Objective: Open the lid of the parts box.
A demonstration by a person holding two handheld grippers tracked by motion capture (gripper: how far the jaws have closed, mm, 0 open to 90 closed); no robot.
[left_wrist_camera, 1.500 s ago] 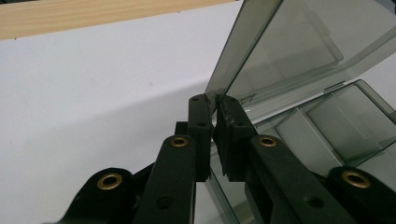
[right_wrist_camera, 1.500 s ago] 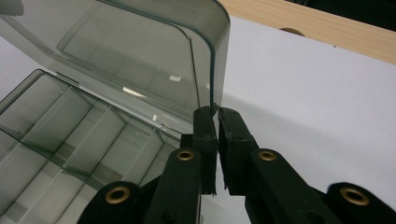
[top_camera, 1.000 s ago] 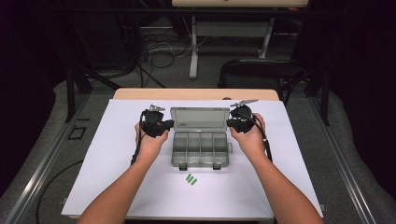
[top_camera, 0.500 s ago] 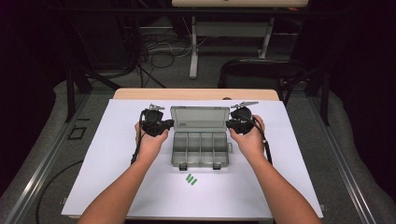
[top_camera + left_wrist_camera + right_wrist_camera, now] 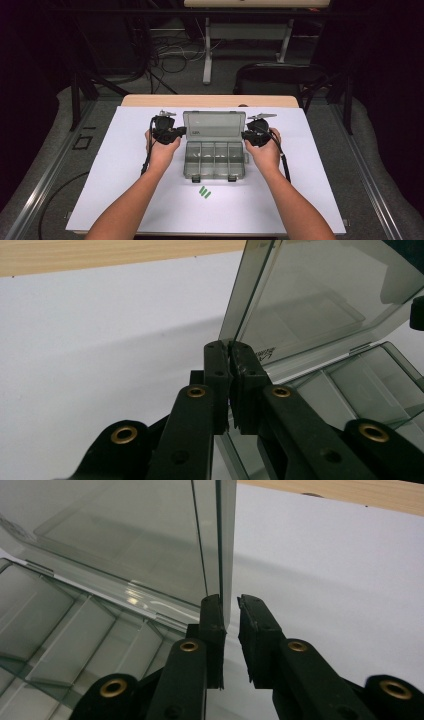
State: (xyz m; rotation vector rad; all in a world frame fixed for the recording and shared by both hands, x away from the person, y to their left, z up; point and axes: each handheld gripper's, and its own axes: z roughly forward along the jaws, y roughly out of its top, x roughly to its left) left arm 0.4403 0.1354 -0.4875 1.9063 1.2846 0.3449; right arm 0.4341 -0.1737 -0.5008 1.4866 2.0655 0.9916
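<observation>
A clear grey compartment box (image 5: 215, 165) lies open on the white sheet, its lid (image 5: 214, 125) standing upright at the back. My left gripper (image 5: 182, 131) is shut on the lid's left edge; the left gripper view has the pads (image 5: 218, 365) pinching that thin edge of the lid (image 5: 310, 305). My right gripper (image 5: 245, 135) is at the lid's right edge. In the right gripper view the lid (image 5: 125, 535) has its edge between the jaws of this gripper (image 5: 230, 602), which have just been opening. One pad (image 5: 212, 612) lies against it and the other stands off with a gap.
Small green marks (image 5: 204, 192) sit on the sheet in front of the box. The wooden table edge (image 5: 210, 100) runs behind the sheet. A dark chair (image 5: 280, 77) and cables lie beyond the table.
The right hand has sunk slightly beside the lid. The left hand and the box have stayed put.
</observation>
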